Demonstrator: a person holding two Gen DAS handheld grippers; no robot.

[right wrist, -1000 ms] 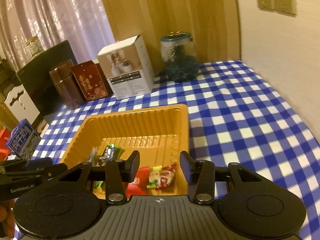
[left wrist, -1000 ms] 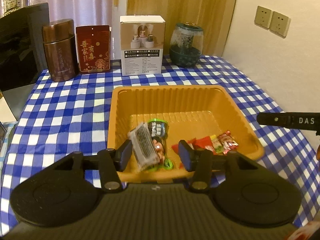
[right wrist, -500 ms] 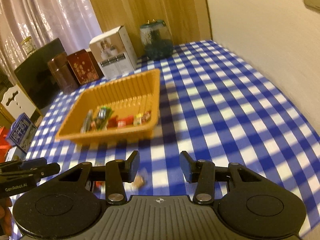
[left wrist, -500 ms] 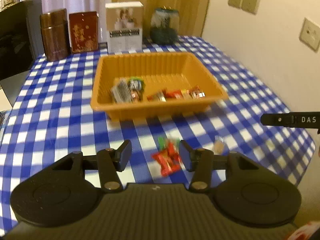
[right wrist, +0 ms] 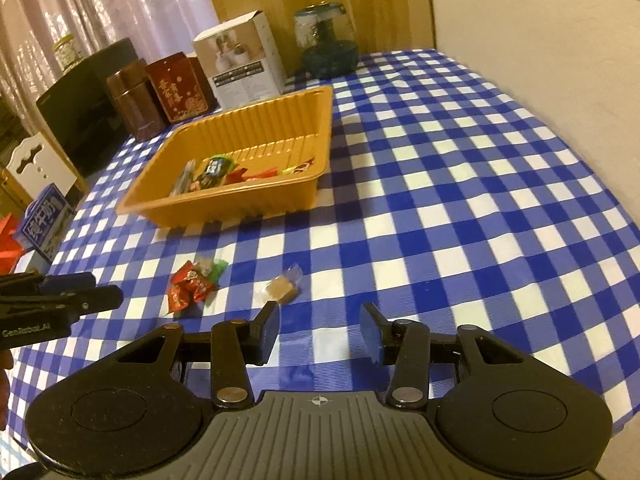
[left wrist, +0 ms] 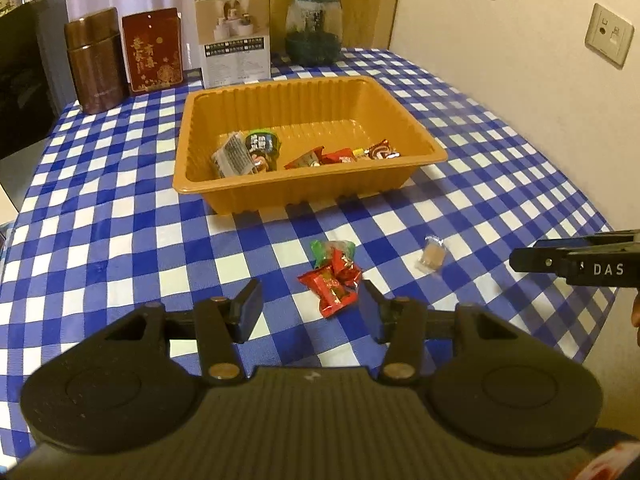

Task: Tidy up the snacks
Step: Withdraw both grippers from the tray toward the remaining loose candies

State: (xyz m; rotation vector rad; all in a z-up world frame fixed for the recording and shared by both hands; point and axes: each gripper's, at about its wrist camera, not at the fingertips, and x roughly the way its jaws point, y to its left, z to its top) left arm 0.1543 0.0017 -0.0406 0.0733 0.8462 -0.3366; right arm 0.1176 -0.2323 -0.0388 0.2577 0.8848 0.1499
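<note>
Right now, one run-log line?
left gripper: open, empty | right gripper: open, empty | tray: part-filled | red packets, tan candy: on cloth

glossy plastic tray (left wrist: 420, 142), shiny foil wrappers (left wrist: 334, 280)

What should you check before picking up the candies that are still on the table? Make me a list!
1. Left gripper open, nothing between its fingers: ok.
2. Right gripper open and empty: ok.
3. Red candy pile in plain sight just ahead of the left gripper: ok.
4. Small tan candy apart from the pile, just ahead of the right gripper: ok.
5. Orange tray has bare floor behind the snacks already in it: ok.
6. How many wrappers are in the pile: cannot tell, they overlap.
</note>
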